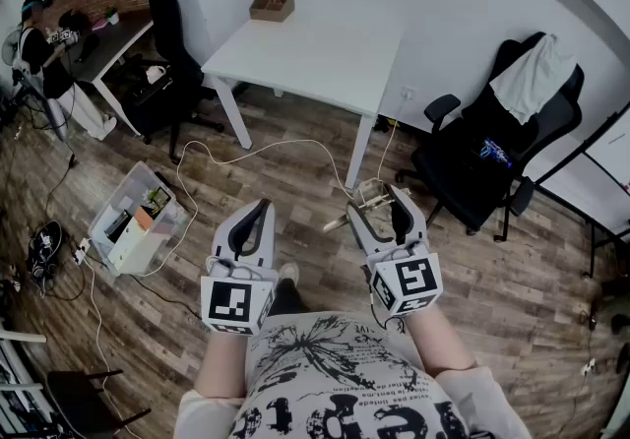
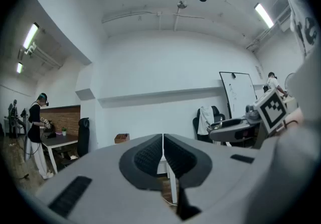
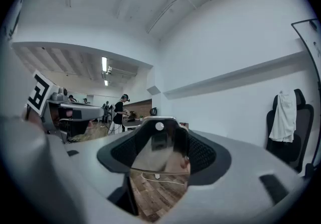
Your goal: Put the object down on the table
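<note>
My left hand-held gripper (image 1: 260, 205) points level with its ribbed dark pads pressed together on nothing; I judge it has no part in this step. Ahead, well apart from both hands, stands the white desk (image 1: 325, 63), flat and smooth, with a small brown wooden box (image 1: 272, 5) at its far edge. My right hand-held gripper (image 1: 372, 201) stands wide, its jaws clamped on the object (image 3: 158, 150). It is a clear, glassy thing with a rounded top, and the plank floor shows through it. I hold it level over the floor, so it has not yet reached the desk.
</note>
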`<state>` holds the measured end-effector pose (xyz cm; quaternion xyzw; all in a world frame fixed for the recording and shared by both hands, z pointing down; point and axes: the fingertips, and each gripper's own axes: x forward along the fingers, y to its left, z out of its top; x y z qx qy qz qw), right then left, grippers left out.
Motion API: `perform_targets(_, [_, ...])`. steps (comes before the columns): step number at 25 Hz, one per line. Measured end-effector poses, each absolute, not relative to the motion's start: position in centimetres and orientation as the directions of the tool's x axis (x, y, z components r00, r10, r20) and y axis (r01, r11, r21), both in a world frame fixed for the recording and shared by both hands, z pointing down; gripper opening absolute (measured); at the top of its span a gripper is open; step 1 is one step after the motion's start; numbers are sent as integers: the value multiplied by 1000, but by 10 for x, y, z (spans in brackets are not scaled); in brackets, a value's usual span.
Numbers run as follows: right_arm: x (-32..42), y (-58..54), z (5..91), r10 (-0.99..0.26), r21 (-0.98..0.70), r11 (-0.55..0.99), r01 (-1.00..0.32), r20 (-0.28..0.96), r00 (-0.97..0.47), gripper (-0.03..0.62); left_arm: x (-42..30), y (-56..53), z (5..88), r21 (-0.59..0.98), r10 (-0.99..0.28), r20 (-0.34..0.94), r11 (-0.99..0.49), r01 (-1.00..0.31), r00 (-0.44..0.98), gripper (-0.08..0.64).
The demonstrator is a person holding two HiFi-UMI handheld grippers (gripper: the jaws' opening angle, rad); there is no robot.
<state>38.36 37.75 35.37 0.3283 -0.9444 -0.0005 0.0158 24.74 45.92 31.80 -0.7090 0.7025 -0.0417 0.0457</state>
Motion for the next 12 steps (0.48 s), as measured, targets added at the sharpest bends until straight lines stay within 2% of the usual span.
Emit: perform_targets(12, [378,366,355,-635,-3,772,-635,32,-772,279,241,445,324,-116,-999,23,-25,-993,22,12])
